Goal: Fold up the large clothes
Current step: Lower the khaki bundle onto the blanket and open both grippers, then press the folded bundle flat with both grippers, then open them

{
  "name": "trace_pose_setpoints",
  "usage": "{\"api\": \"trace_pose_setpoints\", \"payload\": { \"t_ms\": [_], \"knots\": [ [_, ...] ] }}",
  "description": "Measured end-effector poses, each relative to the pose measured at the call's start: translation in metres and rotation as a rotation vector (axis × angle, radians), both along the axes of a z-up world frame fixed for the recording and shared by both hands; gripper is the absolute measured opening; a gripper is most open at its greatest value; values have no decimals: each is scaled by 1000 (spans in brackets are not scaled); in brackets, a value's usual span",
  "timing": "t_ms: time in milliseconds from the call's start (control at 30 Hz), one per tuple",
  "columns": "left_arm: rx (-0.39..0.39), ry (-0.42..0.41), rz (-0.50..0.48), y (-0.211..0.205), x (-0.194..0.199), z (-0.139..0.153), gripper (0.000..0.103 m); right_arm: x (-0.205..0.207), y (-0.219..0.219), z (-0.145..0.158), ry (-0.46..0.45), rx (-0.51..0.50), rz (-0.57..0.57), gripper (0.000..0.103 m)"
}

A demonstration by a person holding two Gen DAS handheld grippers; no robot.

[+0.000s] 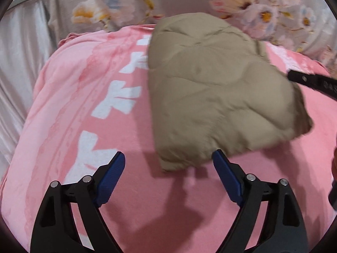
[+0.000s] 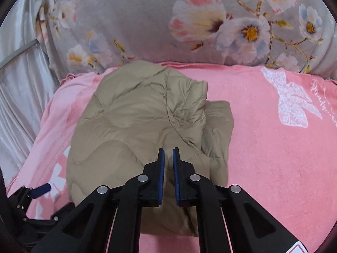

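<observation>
— Pink terry blanket [image 2: 263, 147] with white lettering and a white butterfly print is covering the bed, and a grey bedcover with printed flowers [image 2: 137, 21] is rising behind it. Where is the garment sitting?

— The tan quilted padded jacket [image 2: 134, 122], bundled into a puffy heap, is lying on the pink blanket toward its far left part, close to the flowered cover.

— How is the left hand-held gripper [image 1: 168, 164] sitting?

— It is tilting downward over the blanket, jaws standing wide apart and gripping nothing; its blue pads [image 1: 111, 175] are framing bare pink cloth, with the jacket's near edge just beside the right pad.

— And the right hand-held gripper [image 2: 168, 154]?

— It is angling down over the jacket's near side, its blue pads nearly together with only a thin gap between them. I cannot tell whether any fabric is being pinched there. In the left view, one black finger of it [image 1: 311, 82] is reaching in at the jacket's right edge.
</observation>
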State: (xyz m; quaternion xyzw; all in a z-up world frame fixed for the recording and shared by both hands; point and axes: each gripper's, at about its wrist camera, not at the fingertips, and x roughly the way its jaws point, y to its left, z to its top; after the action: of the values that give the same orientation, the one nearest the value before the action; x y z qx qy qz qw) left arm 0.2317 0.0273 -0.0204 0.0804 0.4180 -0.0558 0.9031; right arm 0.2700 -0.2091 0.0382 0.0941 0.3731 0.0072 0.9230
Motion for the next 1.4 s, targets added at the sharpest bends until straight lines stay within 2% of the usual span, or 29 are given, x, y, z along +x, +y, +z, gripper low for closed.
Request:
{"api": "trace_pose_setpoints", "payload": {
  "t_ms": [33,100,200,333,633,833,867,900,967,1033,1133,1167,1333,1400],
  "knots": [
    [9,1,20,4,9,-3,85,4,1,-5,9,-14,-12,6],
    [-25,39,16,7,23,-10,86,11,-1,-15,30,-22,-27,5],
    [6,37,21,5,31,-17,93,18,-6,-30,60,-12,-43,1],
    [-42,71,42,9,45,-25,96,23,-11,-51,92,-1,-59,0],
    [-21,64,57,2,63,-36,98,29,-12,-72,87,38,-59,0],
    [-21,75,63,1,70,-37,98,29,-5,-76,64,-8,-70,0],
    [-21,78,60,1,67,-34,96,30,-5,-76,66,-9,-71,0],
    [-35,83,49,1,60,-26,86,30,-6,-76,70,-4,-71,0],
    [-81,78,28,3,46,-8,78,31,-8,-77,76,4,-69,0],
    [-117,18,10,6,31,17,78,31,-9,-76,80,10,-66,0],
    [-123,-64,20,5,26,48,81,32,-8,-76,86,12,-71,0],
    [-115,-67,22,3,31,51,82,32,-8,-76,89,14,-74,0],
    [-48,-5,63,-16,76,19,83,31,-8,-75,101,17,-72,0],
    [-22,-3,72,-23,84,9,88,32,-10,-75,105,20,-68,0]
  ]
}}
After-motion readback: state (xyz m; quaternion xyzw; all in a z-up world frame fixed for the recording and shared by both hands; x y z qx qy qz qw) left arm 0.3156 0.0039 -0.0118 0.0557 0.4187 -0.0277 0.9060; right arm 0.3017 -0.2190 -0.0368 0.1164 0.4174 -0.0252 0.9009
